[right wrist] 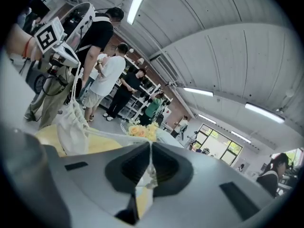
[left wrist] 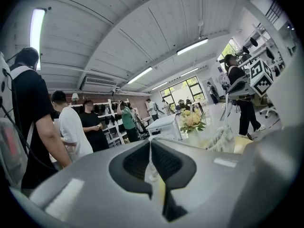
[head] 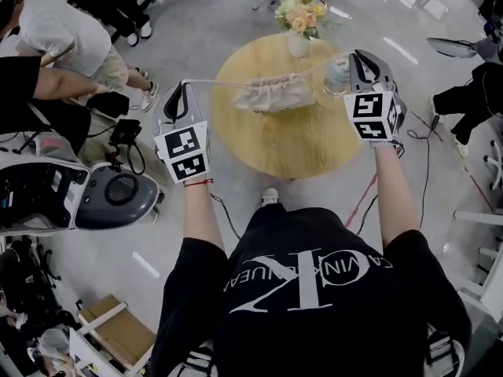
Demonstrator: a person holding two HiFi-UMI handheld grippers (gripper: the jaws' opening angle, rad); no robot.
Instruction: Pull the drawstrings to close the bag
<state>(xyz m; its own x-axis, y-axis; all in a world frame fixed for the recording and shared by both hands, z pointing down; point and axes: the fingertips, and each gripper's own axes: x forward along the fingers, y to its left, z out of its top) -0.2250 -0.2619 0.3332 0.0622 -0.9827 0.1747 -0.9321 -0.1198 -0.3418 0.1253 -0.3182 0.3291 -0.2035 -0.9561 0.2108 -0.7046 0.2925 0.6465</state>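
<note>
The beige drawstring bag (head: 272,93) hangs with its mouth gathered over the round wooden table (head: 291,144). Its white drawstrings (head: 226,82) run taut out to both sides. My left gripper (head: 183,93) is left of the table, shut on the left cord (left wrist: 151,169). My right gripper (head: 357,60) is at the table's right edge, shut on the right cord (right wrist: 150,172). The left gripper view shows the bag (left wrist: 220,137) ahead with the right gripper (left wrist: 248,81) beyond it. In the right gripper view the bag (right wrist: 72,125) hangs below the left gripper (right wrist: 58,45).
A vase of pale flowers (head: 299,16) stands at the table's far edge, just behind the bag. People (head: 59,42) stand at the left, beside a grey machine (head: 75,195) on the floor. Cables (head: 424,144) trail right of the table.
</note>
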